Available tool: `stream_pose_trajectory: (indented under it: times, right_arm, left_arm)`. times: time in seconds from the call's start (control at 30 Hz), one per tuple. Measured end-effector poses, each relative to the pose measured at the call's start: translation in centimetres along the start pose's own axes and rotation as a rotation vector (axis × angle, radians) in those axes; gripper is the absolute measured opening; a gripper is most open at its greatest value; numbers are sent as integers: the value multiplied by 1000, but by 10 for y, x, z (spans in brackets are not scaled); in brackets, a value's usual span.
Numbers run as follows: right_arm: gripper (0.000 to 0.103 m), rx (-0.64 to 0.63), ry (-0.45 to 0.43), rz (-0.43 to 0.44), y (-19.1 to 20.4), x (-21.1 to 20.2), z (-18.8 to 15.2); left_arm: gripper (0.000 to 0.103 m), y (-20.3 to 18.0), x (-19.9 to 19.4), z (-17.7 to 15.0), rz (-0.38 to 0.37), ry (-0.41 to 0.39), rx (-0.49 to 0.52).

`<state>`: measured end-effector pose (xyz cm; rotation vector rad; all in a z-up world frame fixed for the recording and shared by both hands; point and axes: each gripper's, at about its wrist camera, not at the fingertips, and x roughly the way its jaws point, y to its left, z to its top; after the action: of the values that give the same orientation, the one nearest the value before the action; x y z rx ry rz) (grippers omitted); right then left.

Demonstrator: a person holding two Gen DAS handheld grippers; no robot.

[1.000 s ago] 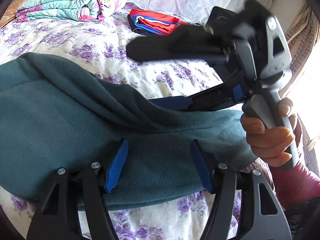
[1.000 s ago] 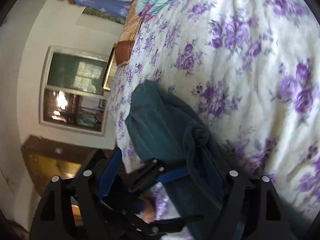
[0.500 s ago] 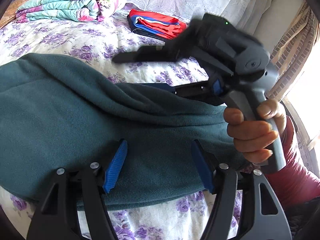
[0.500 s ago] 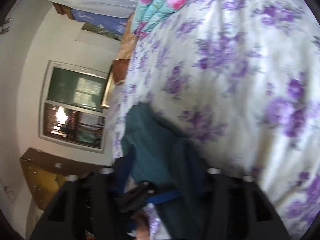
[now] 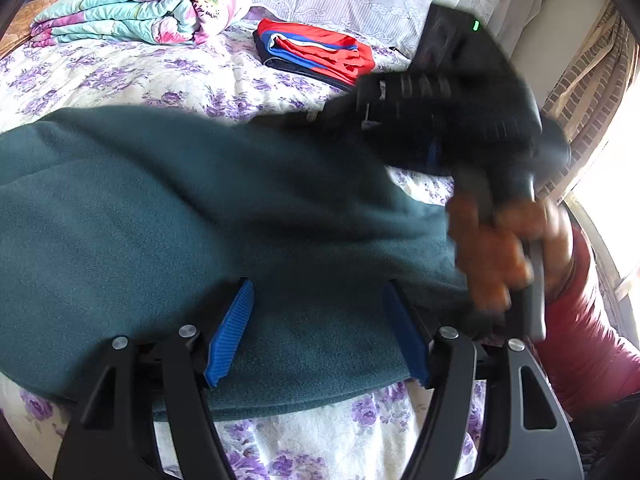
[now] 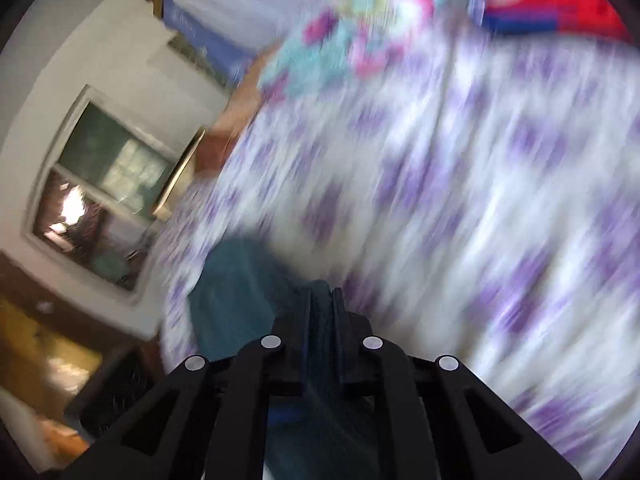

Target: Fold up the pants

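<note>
Dark teal fleece pants (image 5: 168,232) lie spread across the flowered bed. My left gripper (image 5: 316,336) is open, its blue pads (image 5: 230,336) resting on the near edge of the pants. The right gripper's black body (image 5: 460,120), held by a hand, is blurred above the right end of the pants. In the right wrist view my right gripper (image 6: 322,308) is shut on a fold of the teal pants (image 6: 236,300), with cloth pinched between the jaws.
The bed has a white sheet with purple flowers (image 5: 132,80). A folded floral quilt (image 5: 132,12) lies at the far left. A folded red and blue garment (image 5: 320,52) lies behind the pants. A window with a curtain (image 5: 588,92) is at the right.
The right gripper closed on the end of the pants and is swinging fast over them. The left gripper stayed open in place on the near edge.
</note>
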<state>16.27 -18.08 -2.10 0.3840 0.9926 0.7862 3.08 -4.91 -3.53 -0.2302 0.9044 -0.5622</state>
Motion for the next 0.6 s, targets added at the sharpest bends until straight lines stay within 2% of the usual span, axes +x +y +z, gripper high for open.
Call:
stream_pose_trajectory:
  times: [0.07, 0.1, 0.17, 0.2, 0.27, 0.33, 0.4, 0.47, 0.53, 0.6]
  right_arm:
    - [7, -32, -38, -118, -10, 3, 17]
    - [0, -34, -35, -171, -16, 9, 18]
    - [0, -36, 1, -238, -30, 25, 20]
    - [0, 5, 17, -218, -41, 30, 20]
    - [0, 86, -34, -165, -51, 15, 18]
    - [1, 53, -79, -155, -40, -4, 16]
    - [1, -18, -84, -130, -21, -18, 6]
    - [4, -82, -52, -112, -1, -21, -5]
    - [4, -121, 27, -96, 11, -6, -20]
    - [0, -103, 111, -151, 3, 25, -25]
  left_arm:
    - [66, 0, -1, 0, 2, -3, 0]
    - [66, 0, 0, 0, 4, -1, 0]
    - [66, 0, 0, 0, 5, -1, 0]
    - [66, 0, 0, 0, 5, -1, 0]
    - [66, 0, 0, 0, 4, -1, 0]
    - [66, 1, 0, 1, 3, -1, -1]
    - [66, 1, 1, 1, 1, -3, -1]
    - [66, 1, 0, 1, -1, -4, -3]
    - [66, 1, 0, 0, 1, -4, -3]
    - [66, 0, 0, 0, 5, -3, -1]
